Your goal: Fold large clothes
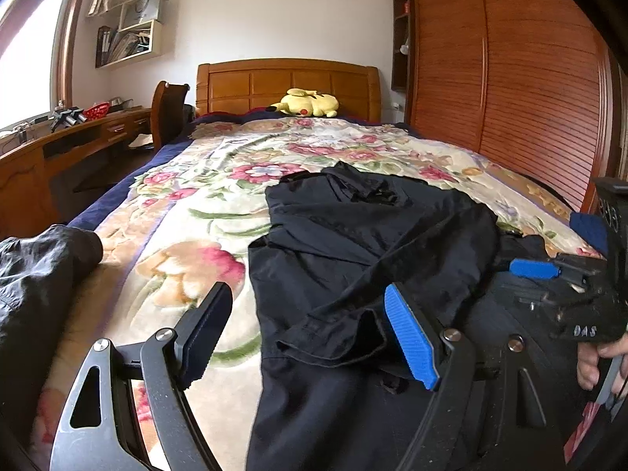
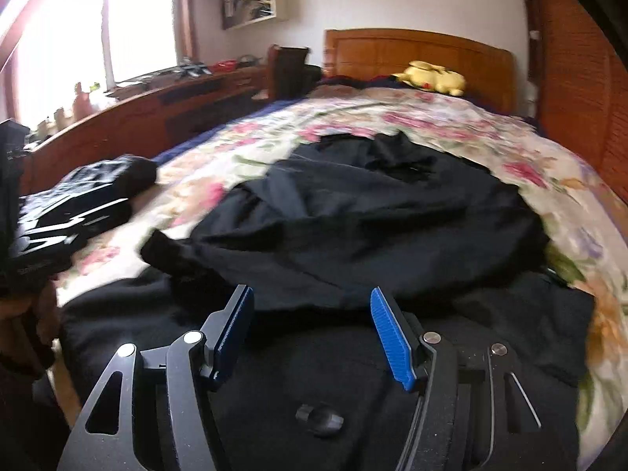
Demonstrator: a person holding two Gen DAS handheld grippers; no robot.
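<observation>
Fingers spread and empty on both sides: the left gripper (image 1: 302,333) hangs low over the near left edge of a black garment (image 1: 365,243), one pad over the floral bedspread (image 1: 188,243) and the blue pad (image 1: 410,337) over a turned-up cuff or hem (image 1: 329,337); the right gripper (image 2: 312,329) hovers, likewise unclenched, above the garment's near end, holding nothing.

The garment lies flat along the middle of the bed, collar end towards the headboard (image 1: 288,86), with what looks like a sleeve (image 2: 184,251) drawn across its body and cloth bunched near the collar. The fold appears to be at an early or middle stage: one side seems brought in, the near hem not yet lifted. The next move probably calls for each gripper to drop to the cloth, close on a near corner or edge, and carry it over evenly.

The right-hand view is blurred, so contact with the cloth cannot be judged there.

Around them: a second dark garment (image 1: 43,274) lies on the bed's left edge, well apart from the work. A yellow plush toy (image 1: 308,104) rests by the headboard, far from the fold. A wooden counter (image 1: 78,133) runs along the left wall, a slatted wardrobe (image 1: 510,78) along the right. The loose cuff and bunched cloth could catch or spoil the crease.
</observation>
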